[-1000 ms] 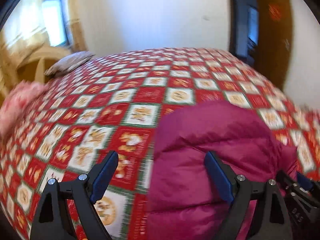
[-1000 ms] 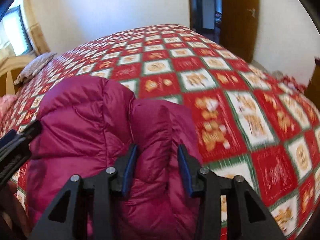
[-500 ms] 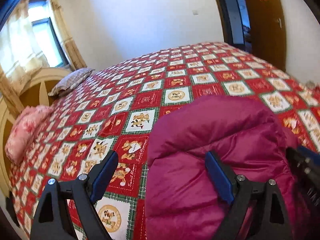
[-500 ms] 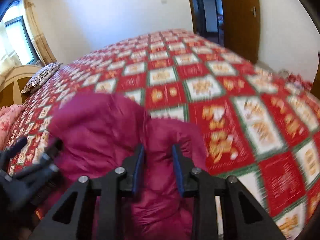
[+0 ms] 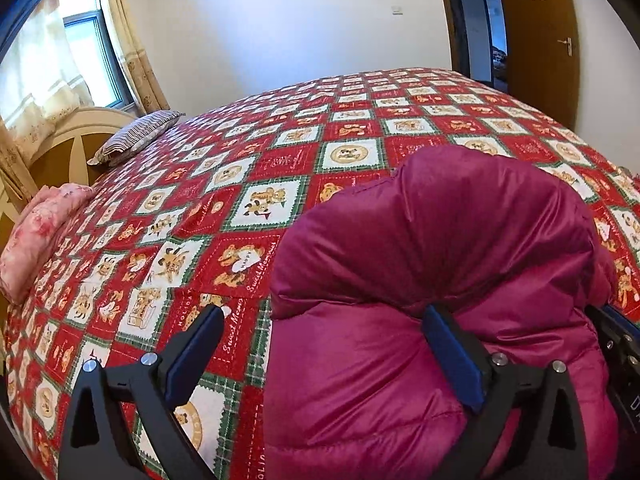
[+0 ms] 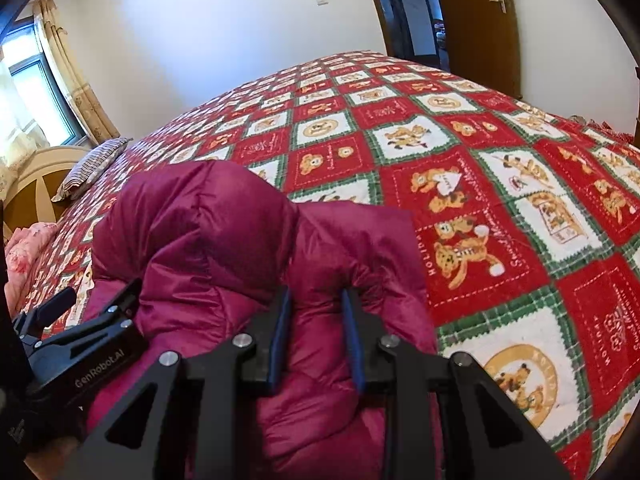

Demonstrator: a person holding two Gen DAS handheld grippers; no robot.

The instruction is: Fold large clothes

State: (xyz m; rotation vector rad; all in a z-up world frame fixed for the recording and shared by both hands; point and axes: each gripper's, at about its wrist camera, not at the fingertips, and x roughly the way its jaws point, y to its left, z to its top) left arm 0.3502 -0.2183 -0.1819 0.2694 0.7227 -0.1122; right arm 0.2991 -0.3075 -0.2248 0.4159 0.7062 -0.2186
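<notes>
A puffy magenta down jacket (image 5: 460, 240) lies bunched on the bed near me. My left gripper (image 5: 323, 312) hovers at the jacket's left edge with its jaws opening wide. Its right finger (image 5: 452, 356) rests on the jacket and its left finger (image 5: 192, 356) hangs over the bedspread; neither pad pinches anything. In the right wrist view my right gripper (image 6: 315, 293) is shut on a raised fold at the right side of the jacket (image 6: 208, 220), both blue pads pressing the fabric. The left gripper (image 6: 80, 340) also shows at that view's left edge.
A red, white and green bear-patterned bedspread (image 5: 352, 152) covers the whole bed. A striped pillow (image 5: 136, 136) and a pink pillow (image 5: 36, 236) lie by the wooden headboard (image 5: 60, 140) at far left. A brown door (image 6: 476, 20) stands beyond the bed.
My right gripper's jaws have narrowed onto the jacket fold. The left gripper's jaws have spread a little wider. Both grippers have sunk toward the bed.
</notes>
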